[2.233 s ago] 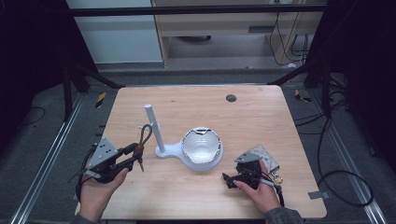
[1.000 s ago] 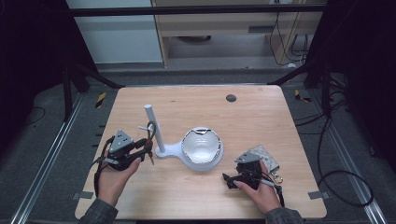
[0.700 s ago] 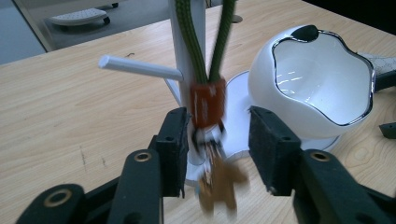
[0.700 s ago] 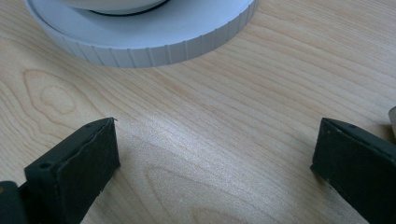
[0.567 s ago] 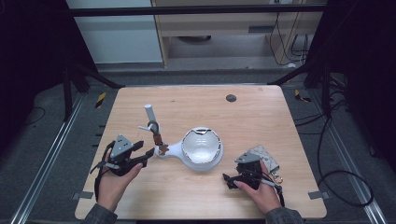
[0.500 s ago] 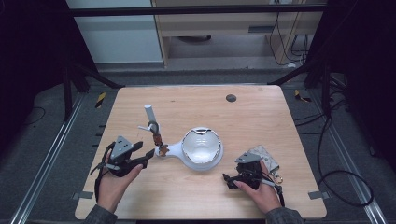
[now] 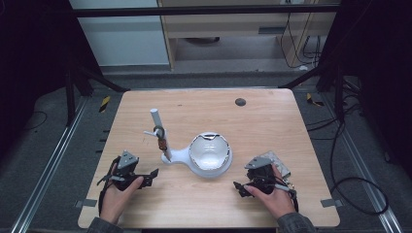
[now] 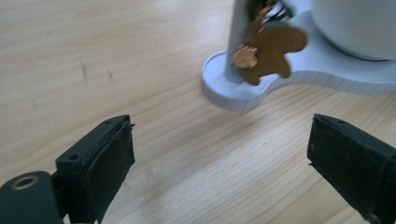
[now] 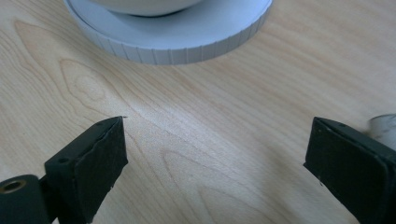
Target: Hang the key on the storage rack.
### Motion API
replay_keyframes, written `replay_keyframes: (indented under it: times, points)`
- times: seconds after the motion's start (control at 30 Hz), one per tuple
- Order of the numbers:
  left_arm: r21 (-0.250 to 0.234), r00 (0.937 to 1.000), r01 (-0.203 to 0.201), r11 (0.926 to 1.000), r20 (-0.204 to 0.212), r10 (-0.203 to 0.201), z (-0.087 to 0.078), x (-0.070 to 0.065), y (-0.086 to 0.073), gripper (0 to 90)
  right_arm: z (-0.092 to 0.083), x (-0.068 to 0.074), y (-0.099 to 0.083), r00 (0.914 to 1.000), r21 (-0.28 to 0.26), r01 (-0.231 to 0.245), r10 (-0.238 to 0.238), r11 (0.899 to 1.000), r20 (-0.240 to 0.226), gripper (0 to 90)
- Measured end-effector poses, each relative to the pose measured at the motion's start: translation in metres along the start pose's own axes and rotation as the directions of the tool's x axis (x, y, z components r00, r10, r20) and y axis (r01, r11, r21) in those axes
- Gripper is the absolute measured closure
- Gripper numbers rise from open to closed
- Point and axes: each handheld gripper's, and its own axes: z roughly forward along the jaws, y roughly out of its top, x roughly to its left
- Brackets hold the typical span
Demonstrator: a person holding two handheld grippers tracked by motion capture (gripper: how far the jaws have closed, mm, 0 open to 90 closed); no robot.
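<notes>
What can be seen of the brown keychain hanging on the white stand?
The keychain is a flat, brown, gingerbread-man-shaped tag, blurred in the left gripper view, with a small brassy round piece beside it. It hangs from a peg on the upright post of the white stand, dangling against the post just above the base. Nothing grips it; the left tongs stand open in front of it, apart.

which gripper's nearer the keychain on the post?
Left. The left gripper sits just below-left of the keychain, jaws open toward it. The right gripper is across the white stand, below-right of the bowl, also open.
</notes>
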Motion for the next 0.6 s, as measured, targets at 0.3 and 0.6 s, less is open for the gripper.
replay_keyframes:
  times: [0.3,0.6]
  points:
    - [0.06,0.9996,0.011,0.9981,-0.025,-0.009,0.011,0.009,-0.009,5.9,-0.033,-0.012,0.027,0.9967,0.017,0.043,-0.044,0.999,0.068,5.8]
    - [0.102,0.9994,0.01,0.9947,-0.034,-0.007,0.019,0.009,-0.015,5.5,-0.052,-0.032,0.033,0.9935,0.069,0.044,-0.051,0.997,0.102,5.0]
